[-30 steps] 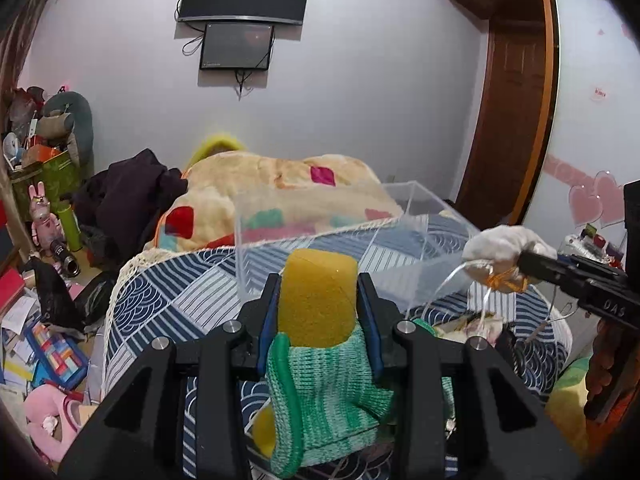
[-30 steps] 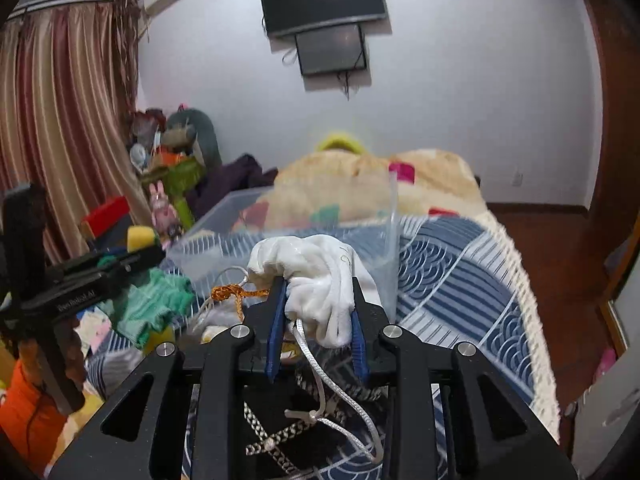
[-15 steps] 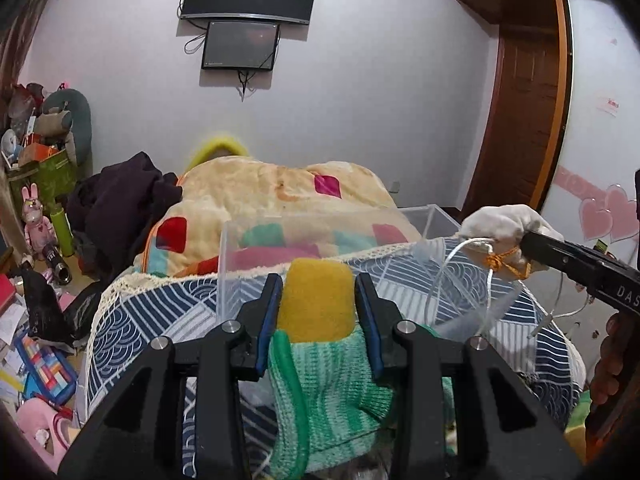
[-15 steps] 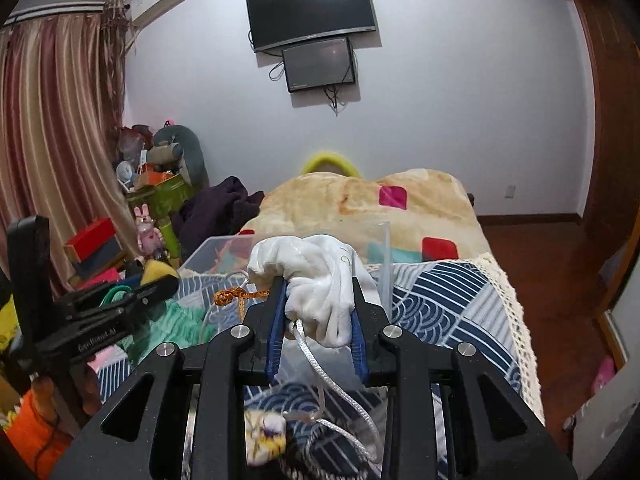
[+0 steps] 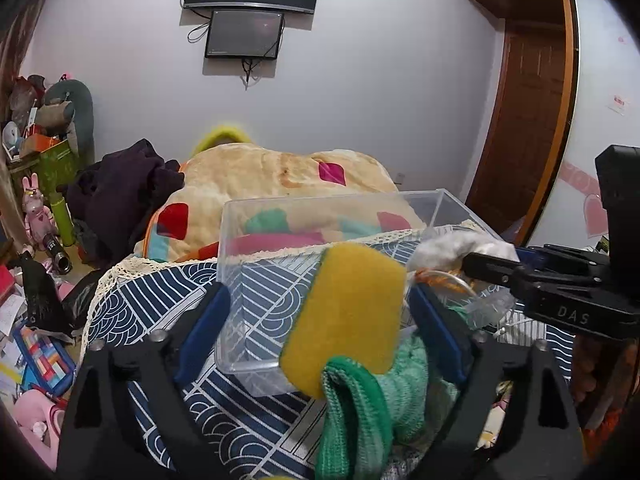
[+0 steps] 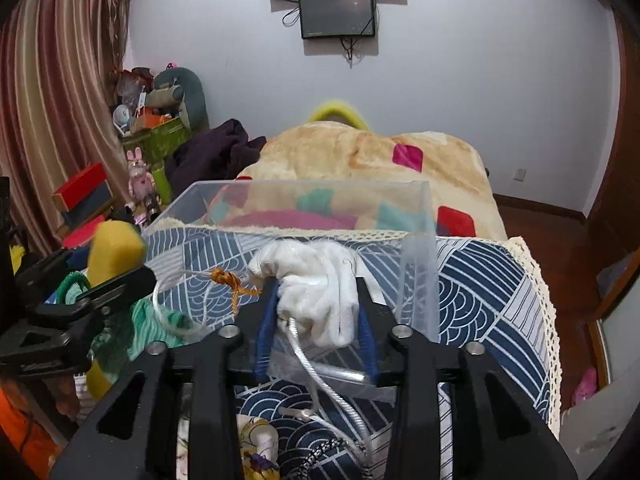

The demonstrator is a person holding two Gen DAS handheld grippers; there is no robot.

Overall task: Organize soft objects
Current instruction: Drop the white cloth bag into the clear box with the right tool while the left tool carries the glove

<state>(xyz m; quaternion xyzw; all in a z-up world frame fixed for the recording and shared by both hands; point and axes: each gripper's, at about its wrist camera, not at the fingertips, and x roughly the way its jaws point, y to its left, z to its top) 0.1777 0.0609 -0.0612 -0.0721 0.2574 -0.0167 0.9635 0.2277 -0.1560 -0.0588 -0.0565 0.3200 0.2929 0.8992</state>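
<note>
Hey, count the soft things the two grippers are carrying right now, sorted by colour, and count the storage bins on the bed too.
Yellow: 1, the yellow sponge block in the open left gripper
Green: 1, the green knitted cloth hanging from it
White: 1, the white cloth bundle in the right gripper
Clear: 1, the clear plastic bin
Total: 4

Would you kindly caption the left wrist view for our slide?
Open left hand-held gripper releasing yellow sponge and green cloth above clear bin.
</note>
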